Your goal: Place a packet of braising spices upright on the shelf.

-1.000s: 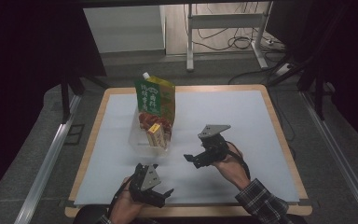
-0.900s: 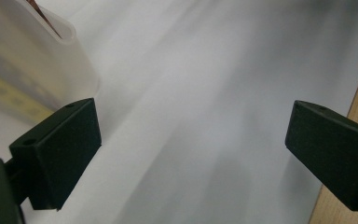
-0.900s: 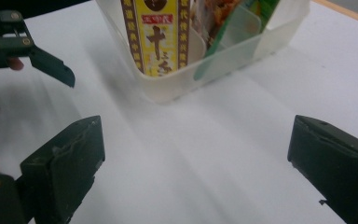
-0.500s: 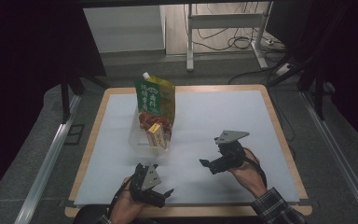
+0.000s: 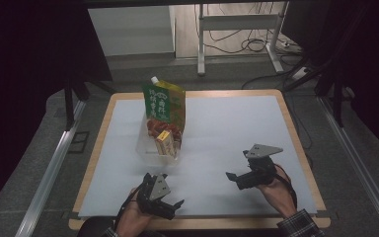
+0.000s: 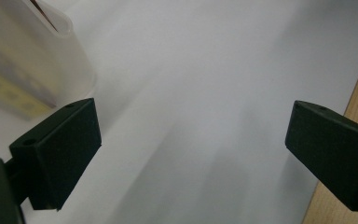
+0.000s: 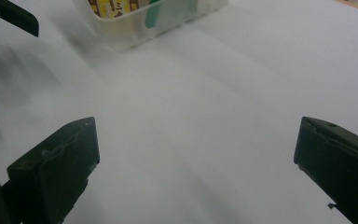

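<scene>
A clear plastic bin (image 5: 150, 148) stands on the white table top (image 5: 227, 128), left of centre. In it stand a tall green and yellow spouted pouch (image 5: 165, 106) and a small yellow box (image 5: 164, 141). My left gripper (image 5: 170, 207) rests near the front edge, below the bin, open with nothing between its jaws. My right gripper (image 5: 234, 178) hovers at the front right, open and empty, jaws pointing left. In the left gripper view (image 6: 191, 154) the bin's corner (image 6: 37, 70) sits at upper left. In the right gripper view (image 7: 196, 172) the bin (image 7: 144, 18) lies ahead.
The table has a wooden rim (image 5: 296, 133) around the white sheet. Metal rails (image 5: 49, 173) run along the floor on both sides. A desk frame and cables (image 5: 237, 39) stand beyond the far edge. The left gripper's jaw tip (image 7: 14, 16) is at the upper left of the right gripper view.
My right gripper has drawn back from beside the bin, moving right and toward the front edge. The left gripper has stayed put.
</scene>
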The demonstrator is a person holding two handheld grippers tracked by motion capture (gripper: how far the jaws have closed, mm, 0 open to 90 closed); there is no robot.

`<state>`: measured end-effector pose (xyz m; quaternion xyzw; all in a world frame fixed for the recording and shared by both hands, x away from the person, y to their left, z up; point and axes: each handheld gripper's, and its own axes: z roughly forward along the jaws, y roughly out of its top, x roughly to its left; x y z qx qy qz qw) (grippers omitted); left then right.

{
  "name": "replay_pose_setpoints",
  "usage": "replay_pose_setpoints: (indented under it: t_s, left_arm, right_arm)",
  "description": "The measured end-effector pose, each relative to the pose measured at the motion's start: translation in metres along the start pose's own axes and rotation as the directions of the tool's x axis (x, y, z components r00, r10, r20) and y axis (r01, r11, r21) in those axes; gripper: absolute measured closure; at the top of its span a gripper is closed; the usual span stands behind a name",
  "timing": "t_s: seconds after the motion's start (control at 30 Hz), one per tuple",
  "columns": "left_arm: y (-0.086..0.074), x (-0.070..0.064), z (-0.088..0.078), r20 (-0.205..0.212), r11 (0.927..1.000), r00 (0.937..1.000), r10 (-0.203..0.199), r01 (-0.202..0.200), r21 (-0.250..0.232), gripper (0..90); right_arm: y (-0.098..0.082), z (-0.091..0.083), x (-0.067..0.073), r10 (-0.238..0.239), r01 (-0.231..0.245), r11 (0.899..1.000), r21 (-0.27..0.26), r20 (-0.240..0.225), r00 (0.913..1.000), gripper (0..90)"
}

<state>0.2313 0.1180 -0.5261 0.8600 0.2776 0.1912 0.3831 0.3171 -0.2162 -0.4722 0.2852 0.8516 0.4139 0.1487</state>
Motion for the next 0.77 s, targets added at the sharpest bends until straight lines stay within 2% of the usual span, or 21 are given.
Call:
replay_pose_setpoints:
  t_s: [0.13, 0.3, 0.5, 0.7, 0.77]
  left_arm:
    - [0.000, 0.000, 0.000, 0.003, 1.0000, 1.0000, -0.006, 0.006, 0.002, 3.4]
    - [0.000, 0.000, 0.001, 0.006, 1.0000, 1.0000, -0.007, 0.007, 0.005, 3.4]
    - [-0.002, 0.000, 0.002, 0.003, 1.0000, 1.0000, -0.001, 0.001, 0.009, 3.3]
    - [-0.002, 0.001, 0.003, 0.002, 0.9999, 1.0000, -0.004, 0.004, 0.012, 3.2]
    - [-0.002, 0.001, 0.003, -0.002, 0.9999, 1.0000, -0.004, 0.004, 0.010, 3.1]
  right_arm:
    - [-0.010, -0.008, -0.005, 0.020, -0.020, 1.000, 0.000, 0.019, 0.9996, 0.0]
    - [-0.024, -0.014, -0.010, 0.022, -0.022, 1.000, 0.013, 0.041, 0.9989, 0.0]
    - [-0.040, -0.019, -0.015, 0.036, -0.038, 0.999, 0.026, 0.047, 0.9982, 0.0]
    - [-0.052, -0.016, -0.021, 0.048, -0.055, 0.995, 0.087, 0.074, 0.9961, 0.1]
    - [-0.054, -0.013, -0.021, 0.058, -0.064, 0.994, 0.090, 0.069, 0.9960, 0.1]
